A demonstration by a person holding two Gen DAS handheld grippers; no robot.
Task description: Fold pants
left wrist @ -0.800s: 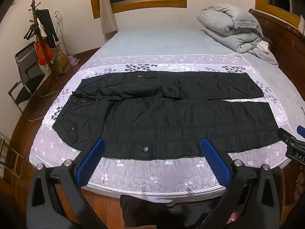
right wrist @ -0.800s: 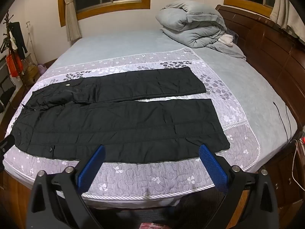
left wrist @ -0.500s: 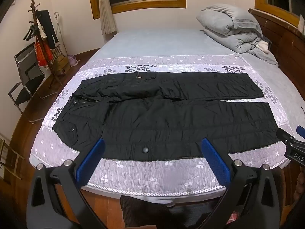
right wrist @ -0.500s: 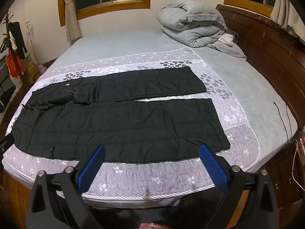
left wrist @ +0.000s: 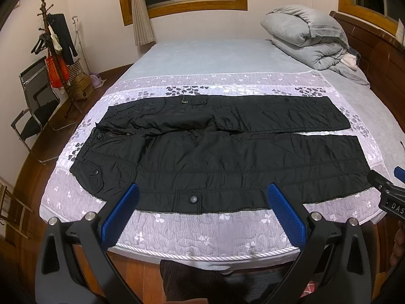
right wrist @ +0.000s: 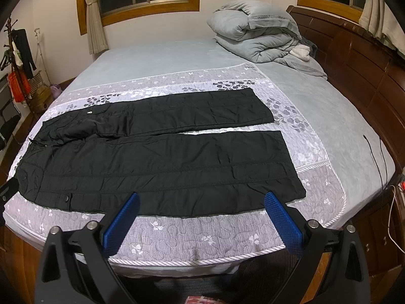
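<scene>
1. Change check: almost none. Against the earlier views, the black pants [left wrist: 222,152] lie in the same flat spread on the bed [left wrist: 202,230] and both wrist views are framed nearly as before. Judgement: folding not yet begun; this reads as a hover before the first reach.
2. Far left, around 9 o'clock in the left wrist view: coat rack [left wrist: 54,50] with hanging clothes and a black chair [left wrist: 38,103] on the wood floor, well apart from the bed.
3. Pants layout: waistband end with a snap button [left wrist: 95,171] toward 9 o'clock, leg cuffs toward 3 o'clock. The two legs lie side by side, with a thin strip of purple floral bedspread showing between them near the cuffs.
4. Left gripper [left wrist: 202,212]: blue pads spread fully wide, nothing between them, hanging above the near edge of the bed at 6 o'clock, just short of the near leg's hem line and its centre snap [left wrist: 193,198].
5. Right gripper [right wrist: 201,219]: same state, pads wide apart and empty, over the near edge by the cuff half of the near leg.
6. Upper right, about 1 o'clock: folded grey duvet [left wrist: 303,33] by the dark wooden headboard [right wrist: 354,63].
7. Writing: white letters "DAS" on the other gripper's body at the right edge [left wrist: 395,205], cut off by the frame. No brand readable on the pants.
</scene>
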